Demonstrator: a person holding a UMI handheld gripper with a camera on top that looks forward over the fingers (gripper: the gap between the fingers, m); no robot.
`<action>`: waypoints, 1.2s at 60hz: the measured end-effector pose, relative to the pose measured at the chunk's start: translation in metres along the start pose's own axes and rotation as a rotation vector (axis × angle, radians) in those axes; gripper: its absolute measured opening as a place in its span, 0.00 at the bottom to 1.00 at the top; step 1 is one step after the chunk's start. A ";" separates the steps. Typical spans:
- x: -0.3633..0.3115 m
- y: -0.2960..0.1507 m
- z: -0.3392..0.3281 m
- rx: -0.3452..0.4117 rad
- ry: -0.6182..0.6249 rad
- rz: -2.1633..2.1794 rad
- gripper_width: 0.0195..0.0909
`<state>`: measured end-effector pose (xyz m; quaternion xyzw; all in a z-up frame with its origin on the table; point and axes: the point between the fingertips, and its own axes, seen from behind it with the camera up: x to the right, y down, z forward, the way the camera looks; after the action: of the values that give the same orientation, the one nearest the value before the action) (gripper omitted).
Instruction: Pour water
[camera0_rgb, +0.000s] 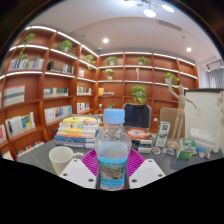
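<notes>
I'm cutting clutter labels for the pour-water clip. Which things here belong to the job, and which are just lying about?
For the job:
water bottle, standing between the gripper fingers
white cup, beside it on the table

Lying about:
stack of books
potted plant
bookshelves
whiteboard

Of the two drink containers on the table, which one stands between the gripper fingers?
The capped water bottle with the blue label; the white cup stands off to its side, outside the fingers.

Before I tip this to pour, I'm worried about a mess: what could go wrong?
1. The water bottle in the tool has its blue cap on, so nothing pours yet.
2. The white cup sits off to the side; water may miss.
3. The stacked books behind it could get wet.
</notes>
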<state>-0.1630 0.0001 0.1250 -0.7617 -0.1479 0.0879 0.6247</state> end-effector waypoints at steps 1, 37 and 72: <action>0.002 0.003 0.001 0.002 -0.004 0.023 0.18; 0.009 0.055 0.013 -0.010 0.018 0.073 0.20; 0.010 0.047 -0.068 -0.056 0.082 0.139 0.83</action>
<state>-0.1266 -0.0675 0.0938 -0.7901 -0.0715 0.0955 0.6012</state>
